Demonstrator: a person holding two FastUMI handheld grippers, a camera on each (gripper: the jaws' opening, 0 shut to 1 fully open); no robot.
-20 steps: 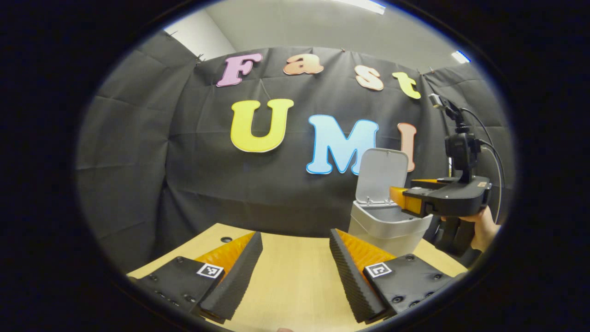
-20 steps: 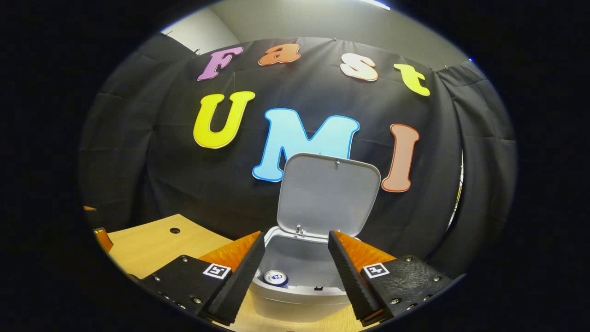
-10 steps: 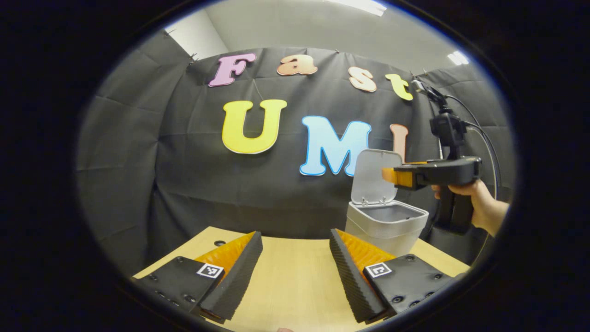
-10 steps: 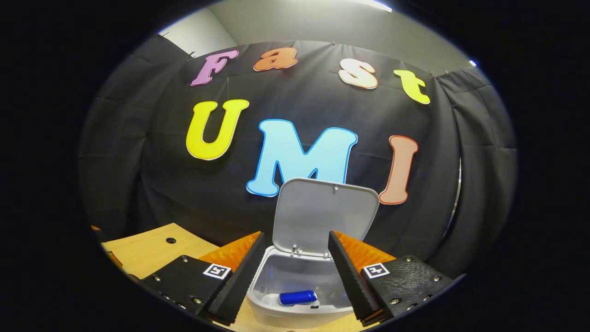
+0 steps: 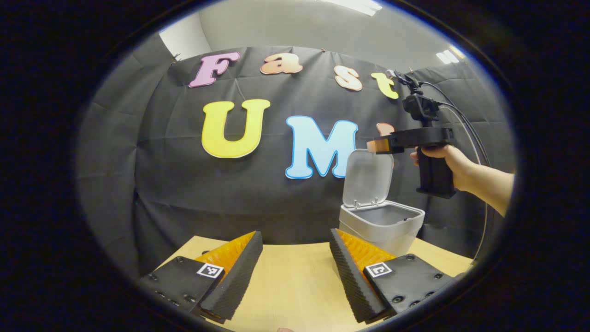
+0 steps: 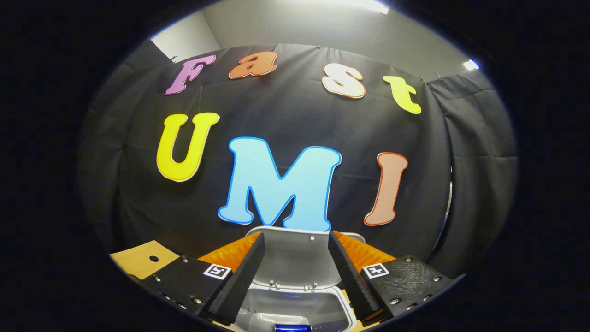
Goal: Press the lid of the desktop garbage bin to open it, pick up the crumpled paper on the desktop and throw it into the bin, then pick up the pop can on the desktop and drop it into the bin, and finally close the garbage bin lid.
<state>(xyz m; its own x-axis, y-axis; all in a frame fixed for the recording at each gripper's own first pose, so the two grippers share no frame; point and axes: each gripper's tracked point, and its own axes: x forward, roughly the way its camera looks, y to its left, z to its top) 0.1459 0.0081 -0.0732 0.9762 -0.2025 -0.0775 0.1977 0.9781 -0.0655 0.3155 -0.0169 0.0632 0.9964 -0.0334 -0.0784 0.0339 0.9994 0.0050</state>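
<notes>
A pale desktop garbage bin stands at the far right of the wooden desk, its lid raised upright against the booth's black cloth wall. A hand holds the right gripper high above the bin, level with the lid's top edge, fingers spread and empty. In the right gripper view, the pop can lies inside the bin, below the parted fingers. The left gripper hangs released over the near desk, gripping nothing.

bin mouth open; raised lid blocks rear.
</notes>
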